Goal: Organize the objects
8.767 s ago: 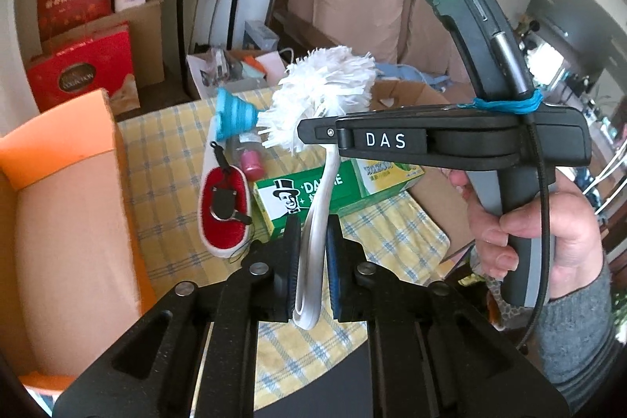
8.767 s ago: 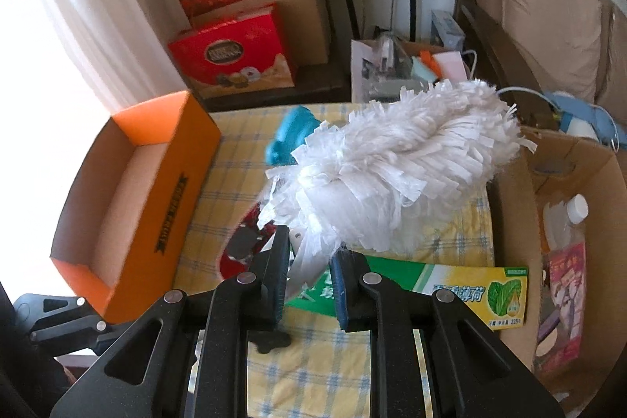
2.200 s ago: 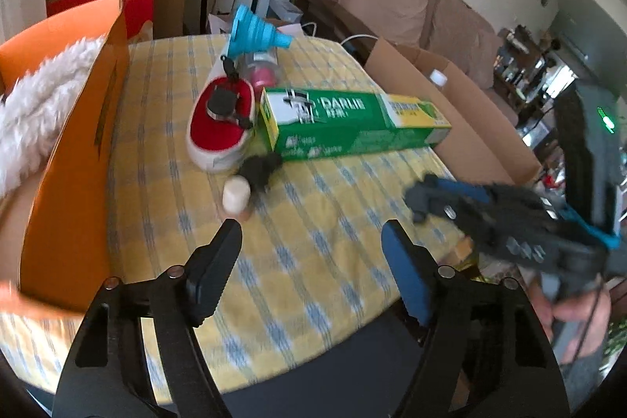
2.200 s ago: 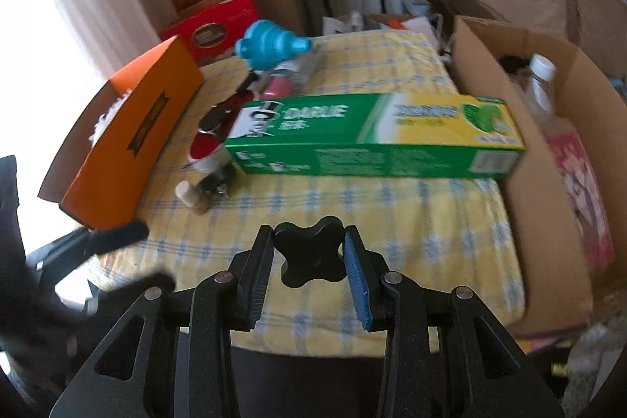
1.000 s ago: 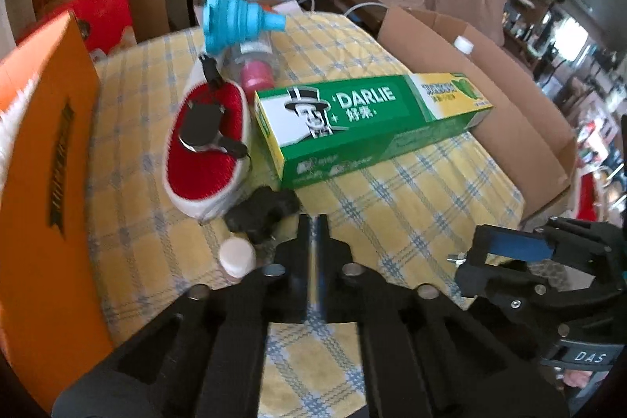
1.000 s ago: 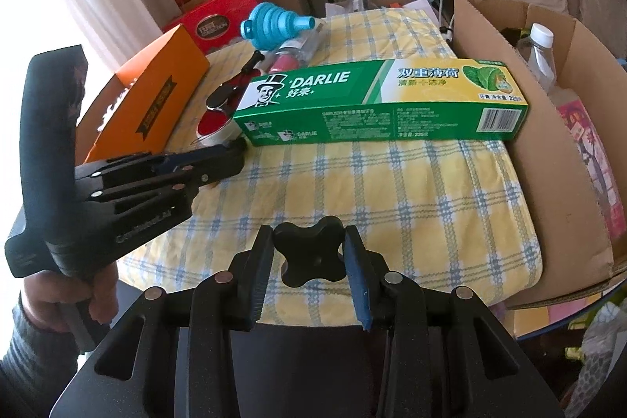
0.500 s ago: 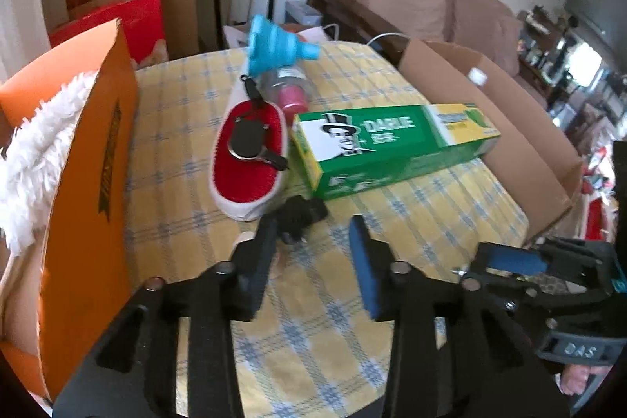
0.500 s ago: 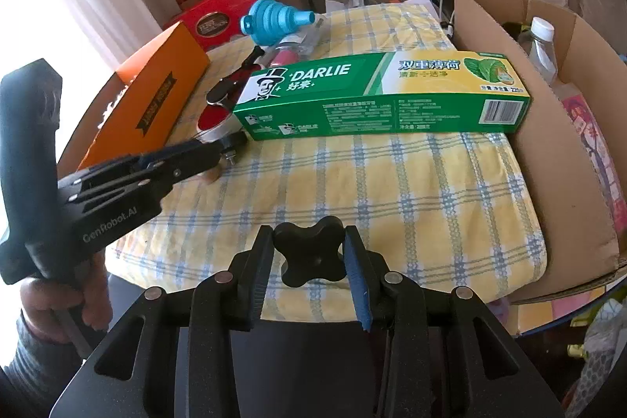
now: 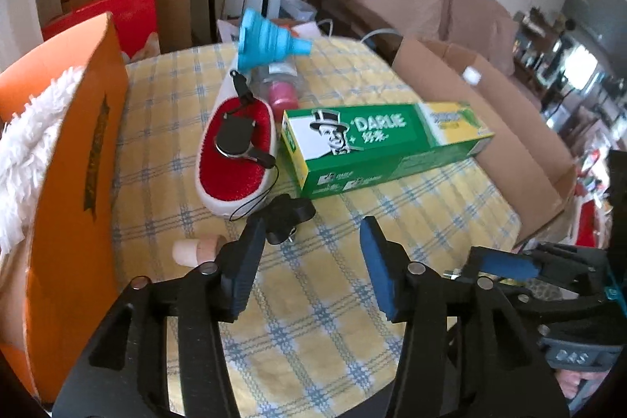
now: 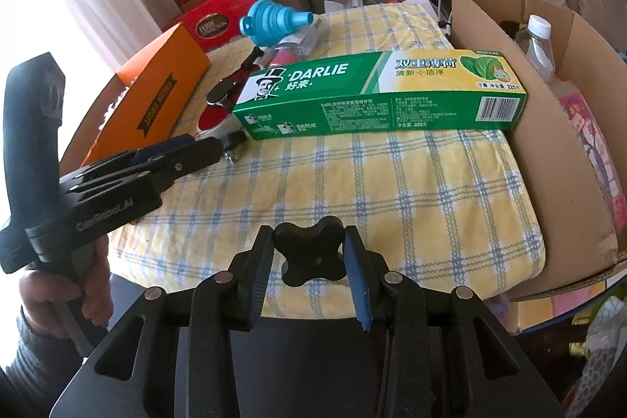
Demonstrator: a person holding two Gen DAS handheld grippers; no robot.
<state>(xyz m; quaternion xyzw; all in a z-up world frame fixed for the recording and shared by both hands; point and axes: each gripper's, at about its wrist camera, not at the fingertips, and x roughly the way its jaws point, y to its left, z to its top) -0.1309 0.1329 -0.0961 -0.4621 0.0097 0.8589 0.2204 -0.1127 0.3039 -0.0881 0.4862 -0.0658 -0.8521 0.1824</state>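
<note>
Gripping black star knob (image 10: pixel 311 250), right claw (image 10: pixel 309 275) is hovering over near edge of counter (image 10: pixel 411 190). Left claw (image 9: pixel 309 263) is gaping wide, holding nothing, second black knob (image 9: pixel 288 212) lying at its 11 o'clock. Toothpaste box (image 9: pixel 386 143) is lying at 1 o'clock, red brush (image 9: pixel 235 159) at 11, cork (image 9: pixel 194 252) at 9 beside orange box (image 9: pixel 74 159).

A green Darlie toothpaste box (image 9: pixel 386 143) lies flat on the checked counter (image 9: pixel 321 300) beside a red-soled brush (image 9: pixel 235 159), with a blue funnel (image 9: pixel 270 38) behind, a black knob (image 9: pixel 288 216) and small cork (image 9: pixel 198 251) in front, and an orange box (image 9: pixel 70 159) holding a white duster (image 9: pixel 23 147).
</note>
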